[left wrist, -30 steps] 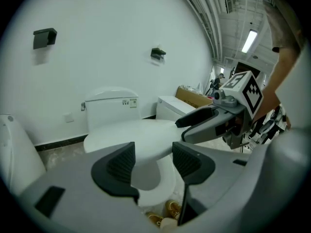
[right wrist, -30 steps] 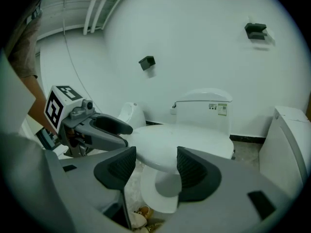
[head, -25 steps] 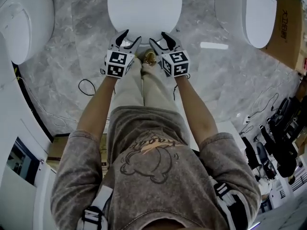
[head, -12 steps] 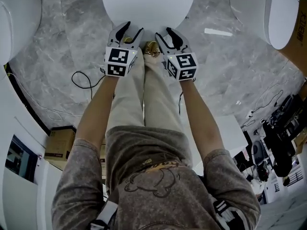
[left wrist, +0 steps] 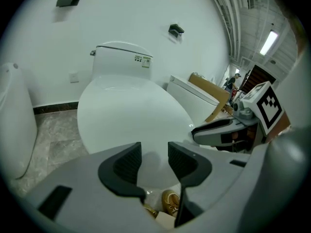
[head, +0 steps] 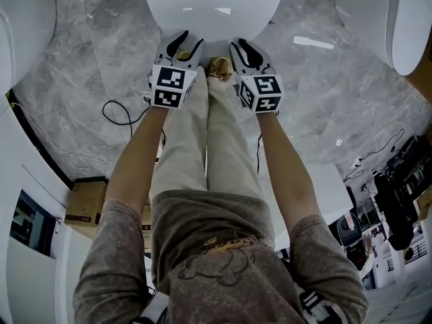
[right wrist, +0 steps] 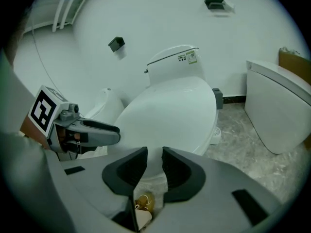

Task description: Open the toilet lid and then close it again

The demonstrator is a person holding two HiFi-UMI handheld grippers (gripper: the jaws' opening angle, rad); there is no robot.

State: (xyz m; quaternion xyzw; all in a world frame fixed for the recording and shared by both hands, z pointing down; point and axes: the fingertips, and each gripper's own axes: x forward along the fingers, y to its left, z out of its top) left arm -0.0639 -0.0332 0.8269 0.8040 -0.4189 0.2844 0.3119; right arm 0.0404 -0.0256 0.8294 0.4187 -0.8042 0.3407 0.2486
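The white toilet lid [head: 212, 2] lies shut on the bowl at the top of the head view. My left gripper [head: 179, 47] and right gripper [head: 244, 50] sit side by side at the lid's front edge, fingertips at its rim. In the left gripper view the lid [left wrist: 131, 110] fills the space past my left gripper [left wrist: 154, 157], whose jaws have just been closing and still stand apart with nothing pinched. In the right gripper view the lid [right wrist: 170, 110] lies beyond my right gripper [right wrist: 154, 165]; its jaws have closed further, leaving a narrow gap with nothing gripped.
The tank [left wrist: 121, 59] stands against the white wall behind the lid. Other white toilets stand to the right [head: 385, 12] and left [head: 23, 12]. A black cable [head: 118, 113] loops on the marble floor. The person's shoe [head: 219, 66] is between the grippers.
Both grippers have come down and forward to the lid's front edge. Their jaws stand narrower than before, the right more so. The lid has stayed shut.
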